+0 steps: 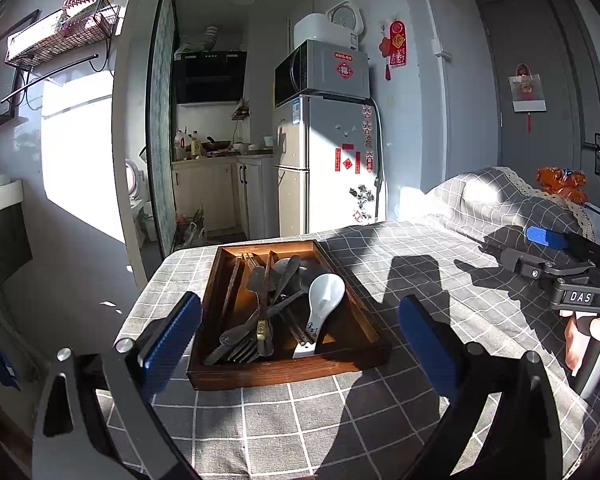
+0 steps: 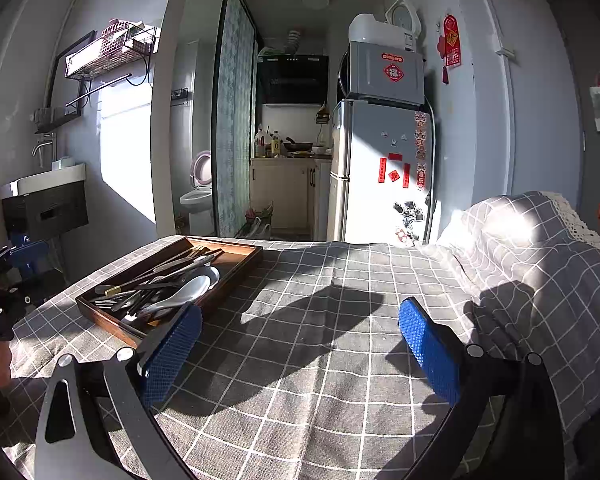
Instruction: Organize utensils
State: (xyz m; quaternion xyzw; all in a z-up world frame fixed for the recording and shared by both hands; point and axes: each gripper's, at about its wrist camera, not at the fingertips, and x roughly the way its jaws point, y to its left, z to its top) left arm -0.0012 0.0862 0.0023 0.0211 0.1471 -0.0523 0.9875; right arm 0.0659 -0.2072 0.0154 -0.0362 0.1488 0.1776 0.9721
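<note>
A dark wooden tray (image 1: 364, 320) stands on the grey checked tablecloth (image 1: 340, 420). In it lie a white ceramic spoon (image 1: 324, 300), dark metal spoons (image 1: 280, 276), forks (image 1: 240, 350) and brown chopsticks (image 1: 232, 288), jumbled together. My left gripper (image 1: 300, 340) is open and empty, just in front of the tray's near edge. My right gripper (image 2: 300, 344) is open and empty over bare cloth, right of the tray (image 2: 244, 260); the white spoon (image 2: 180, 292) shows there too. The right gripper also shows at the right of the left wrist view (image 1: 548, 240).
The table's far edge is just behind the tray (image 1: 260, 242). A cloth-covered mound (image 2: 532, 248) rises at the right. Beyond stand a fridge (image 1: 332, 168) with a microwave on top, a kitchen counter and a sink (image 2: 44, 184).
</note>
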